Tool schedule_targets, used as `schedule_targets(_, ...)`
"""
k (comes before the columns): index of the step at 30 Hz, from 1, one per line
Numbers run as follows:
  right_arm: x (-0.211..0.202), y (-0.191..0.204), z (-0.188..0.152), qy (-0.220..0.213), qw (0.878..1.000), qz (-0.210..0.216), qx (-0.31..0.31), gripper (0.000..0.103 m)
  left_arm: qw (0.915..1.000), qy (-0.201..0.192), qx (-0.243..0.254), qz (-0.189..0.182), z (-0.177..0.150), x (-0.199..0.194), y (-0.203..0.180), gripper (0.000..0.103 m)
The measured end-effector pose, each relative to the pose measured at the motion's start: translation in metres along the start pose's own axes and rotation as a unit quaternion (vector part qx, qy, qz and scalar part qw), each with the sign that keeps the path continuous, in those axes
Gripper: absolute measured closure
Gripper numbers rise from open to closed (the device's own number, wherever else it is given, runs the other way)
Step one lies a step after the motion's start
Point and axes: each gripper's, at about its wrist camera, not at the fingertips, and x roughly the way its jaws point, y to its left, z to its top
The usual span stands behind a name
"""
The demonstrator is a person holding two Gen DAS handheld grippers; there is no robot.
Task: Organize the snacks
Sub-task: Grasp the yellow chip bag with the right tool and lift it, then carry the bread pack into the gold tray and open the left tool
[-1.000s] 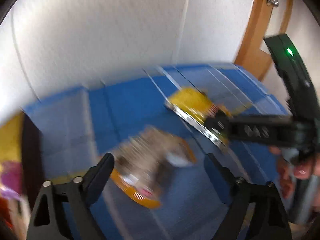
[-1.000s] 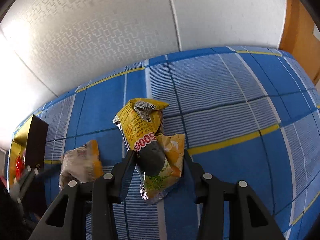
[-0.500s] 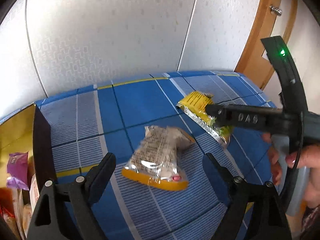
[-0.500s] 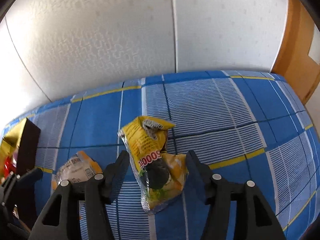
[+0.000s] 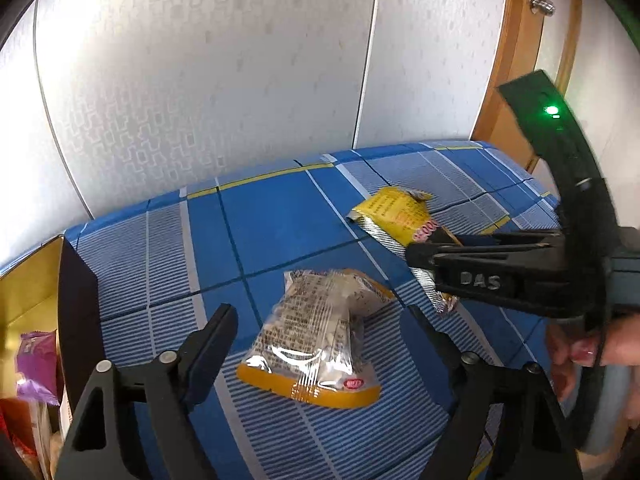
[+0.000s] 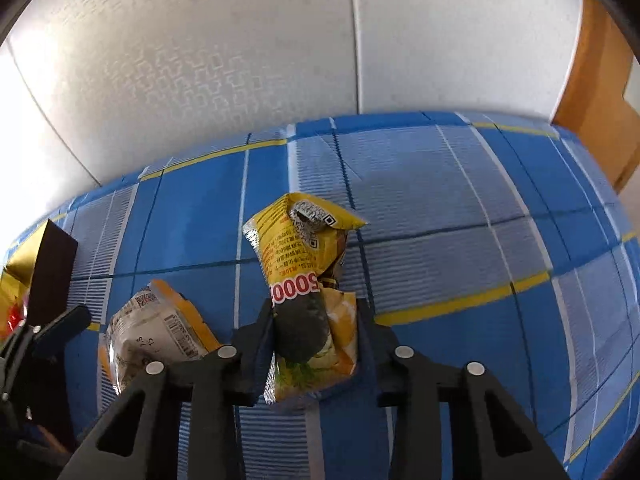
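A yellow snack bag [image 6: 308, 268] lies on the blue plaid cloth [image 6: 460, 208]. My right gripper [image 6: 314, 332] is shut on its near end; it also shows in the left wrist view [image 5: 424, 256], gripping the same bag [image 5: 394, 216]. A clear and orange snack packet [image 5: 316, 336] lies on the cloth between the open fingers of my left gripper [image 5: 324, 332], untouched. That packet also shows at the left of the right wrist view [image 6: 156, 328].
A gold-lined dark box [image 5: 76, 304] with several snack packs inside stands at the left edge of the cloth. A white patterned wall [image 5: 200, 80] runs behind. A wooden door frame [image 5: 516, 60] stands at the far right.
My right gripper's fingers have closed onto the yellow bag. My left gripper has steadied over the clear and orange packet, still open.
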Motion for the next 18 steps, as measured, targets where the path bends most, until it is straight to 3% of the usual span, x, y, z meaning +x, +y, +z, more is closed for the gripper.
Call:
schedule_targets(7,-0.002,-0.002,-0.007,0.002,1.000,0.000,0.007,0.067,1.0000,0.006,0.003,0.002,0.002,0.017,0.000,0.034)
schedule_targets(11,-0.004,-0.004,-0.009,0.005,1.000,-0.001,0.011,0.067,0.9998,0.014,0.015,0.002,-0.001,0.024,-0.003,0.050)
schedule_targets(18,-0.004,-0.006,-0.013,0.005,1.000,-0.004,0.030,0.067,0.9996,0.015,0.019,-0.012,-0.006,0.020,-0.008,0.056)
